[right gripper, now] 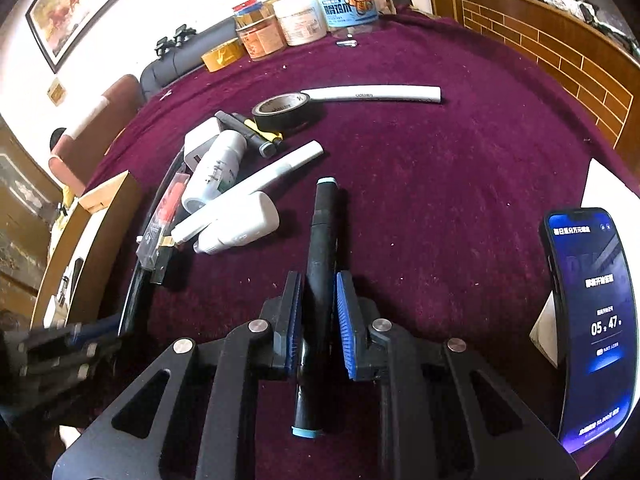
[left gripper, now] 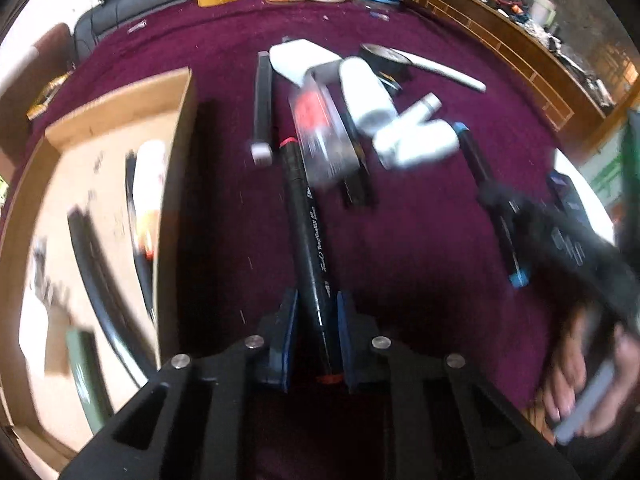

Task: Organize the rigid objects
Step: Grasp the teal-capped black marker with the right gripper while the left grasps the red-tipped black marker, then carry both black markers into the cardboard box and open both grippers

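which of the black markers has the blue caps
The marker between the right gripper's jaws: light blue at both ends. The marker in the left gripper has red ends instead.

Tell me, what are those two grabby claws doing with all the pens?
A person is tidying things off a purple table into a cardboard box. The left gripper is clamped on a black marker with red ends, right beside the box. The right gripper sits around a black marker with blue ends, though its jaws look a little apart. More pens and white bottles wait in a pile.
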Available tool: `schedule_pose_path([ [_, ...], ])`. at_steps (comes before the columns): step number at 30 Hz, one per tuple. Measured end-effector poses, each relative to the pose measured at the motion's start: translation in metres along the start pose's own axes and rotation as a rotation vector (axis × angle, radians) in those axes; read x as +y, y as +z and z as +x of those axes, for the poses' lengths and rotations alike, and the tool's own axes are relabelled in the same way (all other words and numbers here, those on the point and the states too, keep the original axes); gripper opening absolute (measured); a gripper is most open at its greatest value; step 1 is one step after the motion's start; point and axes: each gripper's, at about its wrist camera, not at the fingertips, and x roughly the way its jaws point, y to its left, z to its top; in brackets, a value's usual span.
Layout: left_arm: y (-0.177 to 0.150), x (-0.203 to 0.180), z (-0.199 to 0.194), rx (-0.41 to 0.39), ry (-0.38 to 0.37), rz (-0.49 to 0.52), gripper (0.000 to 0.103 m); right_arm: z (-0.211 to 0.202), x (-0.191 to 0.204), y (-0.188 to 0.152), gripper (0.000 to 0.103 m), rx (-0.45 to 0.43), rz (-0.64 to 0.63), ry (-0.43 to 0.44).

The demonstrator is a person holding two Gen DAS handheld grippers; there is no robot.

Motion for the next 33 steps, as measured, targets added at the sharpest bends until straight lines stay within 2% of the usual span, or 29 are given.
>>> schedule_pose_path([
  [7,0.012,0.006,0.003,-0.014,-0.003,-0.029,0.019,-0.001,0.009,-0.008,0.018,-0.023,-0.049,-0.053],
  [14,0.017,0.003,0.007,-0.047,0.02,-0.007,0.018,-0.006,0.003,-0.012,0.017,-0.036,-0.035,-0.029],
  [21,-0.004,0.011,-0.005,-0.022,-0.084,-0.038,0.019,-0.007,-0.003,-0.012,0.016,-0.04,-0.003,-0.002],
  [26,0.002,0.002,-0.012,-0.066,-0.036,0.022,0.021,-0.006,-0.002,-0.012,0.016,-0.042,-0.022,-0.02],
  [32,0.022,-0.003,0.014,-0.039,0.014,0.048,0.021,-0.007,-0.001,-0.013,0.016,-0.042,-0.021,-0.018],
  [33,0.023,-0.005,0.014,-0.062,0.031,0.056,0.019,-0.007,-0.001,-0.013,0.016,-0.042,-0.022,-0.017],
])
